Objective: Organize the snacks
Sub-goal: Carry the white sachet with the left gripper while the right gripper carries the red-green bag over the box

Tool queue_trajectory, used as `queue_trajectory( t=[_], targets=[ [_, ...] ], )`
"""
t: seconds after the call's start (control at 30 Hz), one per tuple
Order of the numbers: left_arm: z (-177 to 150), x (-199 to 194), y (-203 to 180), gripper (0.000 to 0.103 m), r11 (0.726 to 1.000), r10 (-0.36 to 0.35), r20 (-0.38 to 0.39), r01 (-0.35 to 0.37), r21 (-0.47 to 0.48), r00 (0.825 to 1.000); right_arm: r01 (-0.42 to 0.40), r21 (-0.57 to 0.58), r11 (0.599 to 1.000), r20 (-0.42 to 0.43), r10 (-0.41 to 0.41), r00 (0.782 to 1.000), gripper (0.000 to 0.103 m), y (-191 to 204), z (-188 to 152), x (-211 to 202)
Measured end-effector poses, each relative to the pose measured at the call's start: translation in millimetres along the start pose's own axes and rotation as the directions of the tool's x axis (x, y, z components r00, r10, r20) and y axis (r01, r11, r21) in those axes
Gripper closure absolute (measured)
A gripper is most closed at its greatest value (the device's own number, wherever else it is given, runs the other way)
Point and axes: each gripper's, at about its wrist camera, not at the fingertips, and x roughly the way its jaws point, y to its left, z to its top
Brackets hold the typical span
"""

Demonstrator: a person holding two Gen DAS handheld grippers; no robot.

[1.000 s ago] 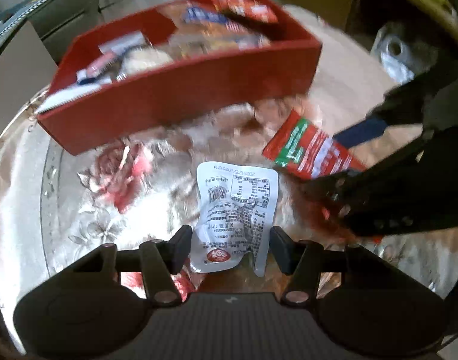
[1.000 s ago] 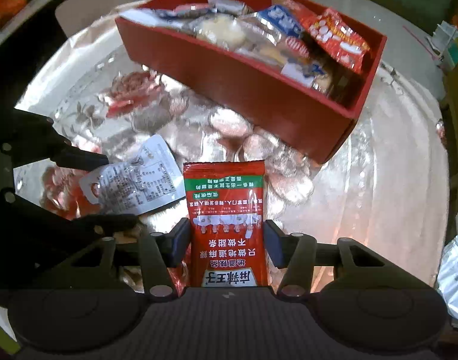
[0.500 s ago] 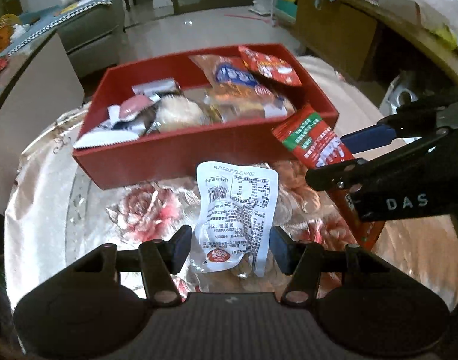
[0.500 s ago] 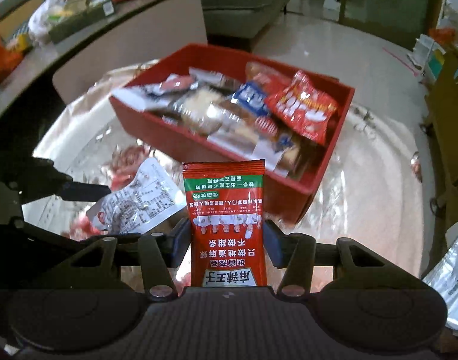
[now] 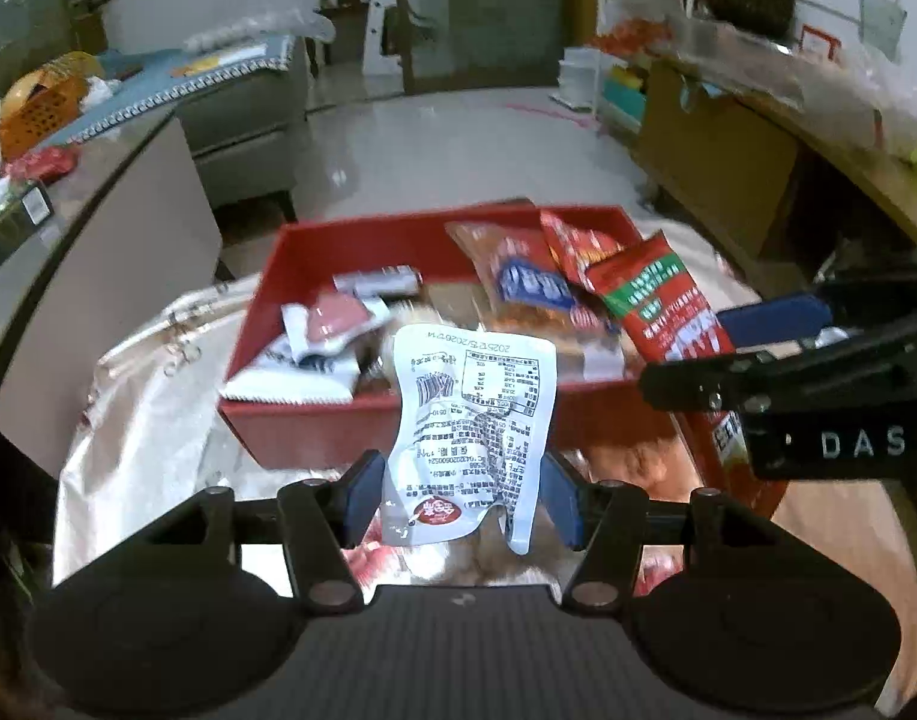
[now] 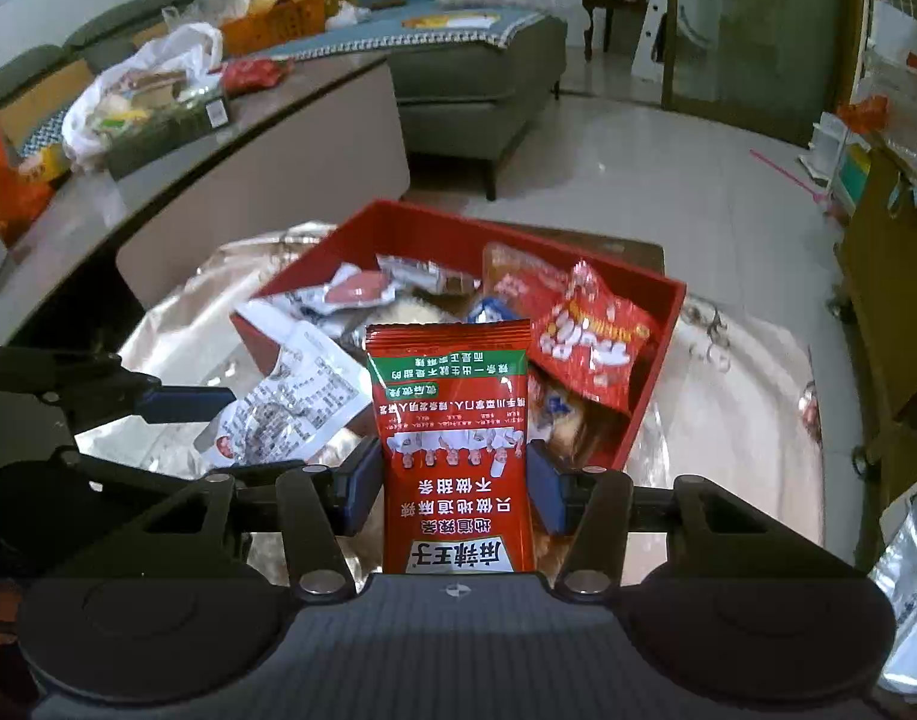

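Note:
My left gripper (image 5: 461,495) is shut on a white printed snack packet (image 5: 473,420), which hangs upright in the air in front of the red box (image 5: 314,429). My right gripper (image 6: 452,489) is shut on a red snack packet with a green band (image 6: 452,450), held upright just before the same red box (image 6: 650,396). The box holds several snack packets. In the left wrist view the right gripper and its red packet (image 5: 662,306) show at the right. In the right wrist view the white packet (image 6: 290,402) shows at the left.
The box stands on a round table under a shiny flowered cloth (image 5: 140,396). A grey counter (image 6: 176,180) with bags and a green sofa (image 6: 476,78) lie to the left, wooden furniture (image 5: 716,150) to the right, tiled floor beyond.
Both grippers have risen with their packets and tilted upward, so the box has dropped lower in view and more of the room shows. The grips have not changed.

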Motion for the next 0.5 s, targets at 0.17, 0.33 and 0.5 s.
queue_trajectory(
  t=[0.17,0.33,0.5],
  targets=[
    [11,-6,4,0.053,1.0,0.018,0.051,-0.017,-0.016,0.999,0.01,-0.003,1.0,0.028,-0.01,1.0,0.043,1,6,-3],
    [19,-11,5,0.053,0.999,0.041,0.095,-0.04,-0.018,0.995,0.013,-0.005,1.0,0.065,-0.013,0.998,0.043,4,14,-9],
    [28,-14,8,0.053,0.998,0.053,0.134,-0.049,-0.032,0.99,0.016,0.008,1.0,0.113,-0.017,0.993,0.043,4,24,-16]
  ],
)
